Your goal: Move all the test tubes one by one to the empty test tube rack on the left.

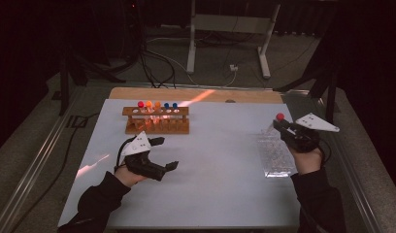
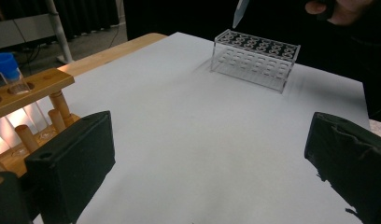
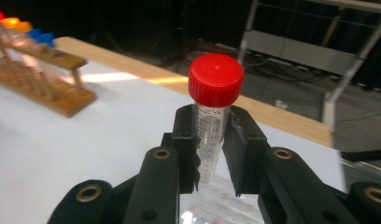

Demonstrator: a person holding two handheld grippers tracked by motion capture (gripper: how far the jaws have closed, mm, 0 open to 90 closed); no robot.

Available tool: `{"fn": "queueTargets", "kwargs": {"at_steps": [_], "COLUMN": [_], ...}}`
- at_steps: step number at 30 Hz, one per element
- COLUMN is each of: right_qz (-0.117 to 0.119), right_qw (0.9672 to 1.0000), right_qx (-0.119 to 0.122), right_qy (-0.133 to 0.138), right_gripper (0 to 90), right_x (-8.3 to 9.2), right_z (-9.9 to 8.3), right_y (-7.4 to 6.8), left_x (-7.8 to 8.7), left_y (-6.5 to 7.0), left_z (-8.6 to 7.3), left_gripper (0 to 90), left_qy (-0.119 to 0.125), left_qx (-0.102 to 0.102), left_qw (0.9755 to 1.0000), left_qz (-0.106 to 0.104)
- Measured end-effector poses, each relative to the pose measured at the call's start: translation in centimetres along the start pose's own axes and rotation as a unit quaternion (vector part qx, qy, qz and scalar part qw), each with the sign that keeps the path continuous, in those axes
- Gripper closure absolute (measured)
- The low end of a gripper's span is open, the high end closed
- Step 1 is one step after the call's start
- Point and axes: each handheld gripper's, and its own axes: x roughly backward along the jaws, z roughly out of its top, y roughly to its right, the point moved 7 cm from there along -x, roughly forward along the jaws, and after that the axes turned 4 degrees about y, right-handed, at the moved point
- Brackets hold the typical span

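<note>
My right gripper (image 3: 210,144) is shut on a clear, red-capped tube (image 3: 212,116), held upright above the clear plastic rack (image 1: 274,155) at the table's right. In the high view the same red-capped tube (image 1: 280,118) sticks up from the right gripper (image 1: 282,127). Seen from the left gripper view, the tube's pointed tip (image 2: 240,11) hangs over the clear rack (image 2: 254,58). A wooden rack (image 1: 156,121) at the back left holds several tubes with red, orange and blue caps. My left gripper (image 1: 164,153) rests open on the table just in front of it, with nothing between its jaws.
The white table top (image 1: 210,160) has a wooden strip (image 1: 196,94) along its far edge. A metal stand (image 1: 230,39) and cables lie on the floor beyond. The wooden rack's near end (image 2: 25,116) with a blue-capped tube stands close to the left jaw.
</note>
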Motion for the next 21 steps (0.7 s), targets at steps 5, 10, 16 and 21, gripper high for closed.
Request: {"fn": "queueTargets", "kwargs": {"at_steps": [5,10,16,21], "right_qz": [0.035,0.068,0.107,0.139], "right_qw": [0.9992,0.9973,0.9933,0.9885], "right_qx": [0.012,0.016,0.029,0.040], "right_qy": [-0.015,-0.024,-0.034,-0.043], "right_gripper": [74.6,74.7,74.6,74.7], "right_x": [-0.8,-1.2,-1.5,-1.9], "right_z": [-0.6,-0.9,-1.3,-1.7], "right_y": [-2.5,-4.8,-7.5,-10.0], "left_x": [0.0,0.0,-0.2,-0.4], "left_y": [0.3,0.4,0.9,1.5], "left_z": [0.2,0.4,0.7,1.0], "left_gripper": [2.7,2.7,2.8,2.9], "left_qy": [0.001,0.003,0.000,0.000], "left_qx": [0.001,0.004,0.003,0.001], "left_qw": [1.0000,0.9999,0.9999,0.9997], "left_qz": [-0.006,-0.011,-0.016,-0.025]}}
